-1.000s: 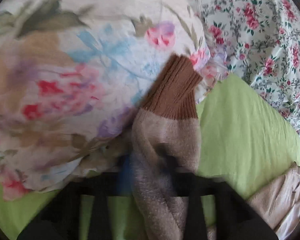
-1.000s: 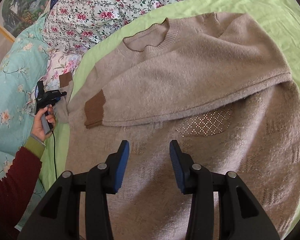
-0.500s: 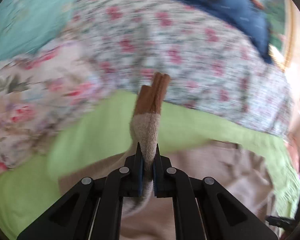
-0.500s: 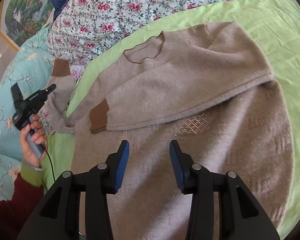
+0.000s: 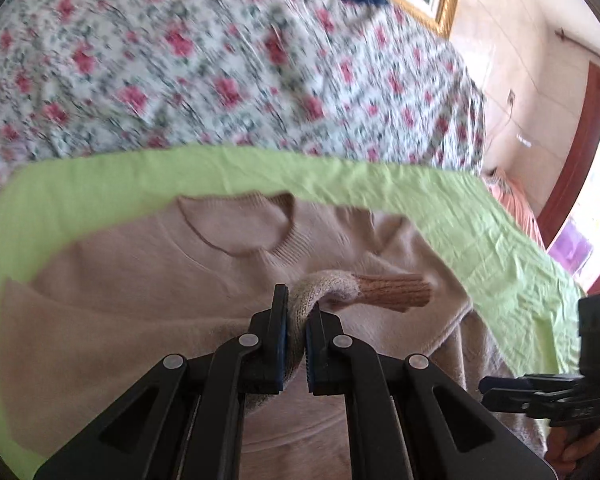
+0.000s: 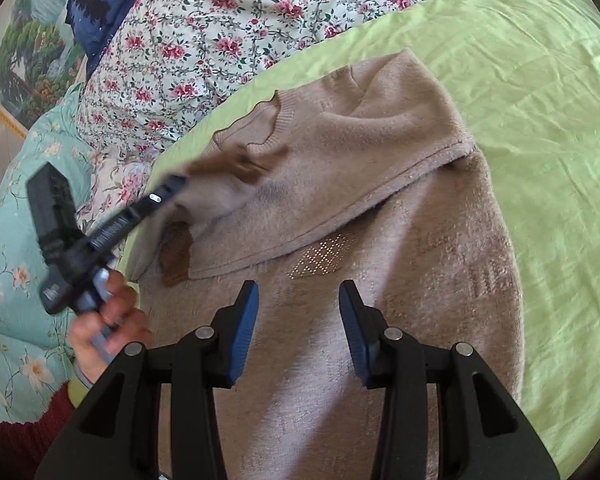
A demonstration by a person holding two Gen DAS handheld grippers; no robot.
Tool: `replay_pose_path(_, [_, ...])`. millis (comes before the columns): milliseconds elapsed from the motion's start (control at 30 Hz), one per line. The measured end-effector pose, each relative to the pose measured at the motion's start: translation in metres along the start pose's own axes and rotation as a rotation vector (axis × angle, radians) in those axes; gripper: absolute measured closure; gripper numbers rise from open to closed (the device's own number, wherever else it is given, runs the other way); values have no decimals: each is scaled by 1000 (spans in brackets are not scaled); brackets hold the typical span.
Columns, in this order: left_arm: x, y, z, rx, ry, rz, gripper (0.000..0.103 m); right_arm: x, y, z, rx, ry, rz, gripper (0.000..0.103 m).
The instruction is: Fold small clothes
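A beige knitted sweater (image 6: 400, 280) lies on the green sheet (image 6: 540, 100), one sleeve folded across its chest. My left gripper (image 5: 296, 320) is shut on the other sleeve (image 5: 324, 284) just behind its brown ribbed cuff (image 5: 396, 292) and holds it above the sweater's chest, below the neckline (image 5: 236, 232). In the right wrist view the left gripper (image 6: 168, 192) shows at left, blurred, with the sleeve trailing from it. My right gripper (image 6: 298, 304) is open and empty above the sweater's lower body.
Floral quilts (image 6: 220, 40) are piled along the far side of the bed, with a turquoise floral one (image 6: 12, 260) at left. A framed picture (image 6: 16, 60) hangs on the wall. A doorway (image 5: 580, 168) is at right.
My left gripper has carried the sleeve from beside the quilts in over the sweater's chest. The right gripper has stayed open and nearly still.
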State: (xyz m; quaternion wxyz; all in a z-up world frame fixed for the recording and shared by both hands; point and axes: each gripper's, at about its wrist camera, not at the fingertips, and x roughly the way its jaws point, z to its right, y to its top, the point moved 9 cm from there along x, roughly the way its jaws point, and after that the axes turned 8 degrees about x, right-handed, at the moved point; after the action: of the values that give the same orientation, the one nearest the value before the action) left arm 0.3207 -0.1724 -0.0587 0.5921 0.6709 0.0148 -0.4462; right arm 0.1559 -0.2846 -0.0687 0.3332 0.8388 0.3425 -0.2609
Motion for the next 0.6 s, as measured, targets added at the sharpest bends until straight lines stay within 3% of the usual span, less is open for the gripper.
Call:
replay_pose_path(167, [25,-33,22,17,-55,-97,90,6,10,-8,25,36,4,60])
replay_pose_path(233, [21,-45,24,21,-67,-124,78,10,14,-14,26,50,10,60])
replay_pose_path(300, [8,-54,20,17,-54,-130,59,16,22,-20,33,61,16,60])
replay_pose_path(367, [-13,-61,11,2,-35,-116,52,26,32,-23,57,67,19,60])
replay_pose_path(433, [-38,-70,-4,-23,-6,-95,51,41,42,-24,64,55,6,60])
replay_pose_path(600, [-94,-102,-75,-146,177,-70,45,86,43,-22,58,-28,-89,59])
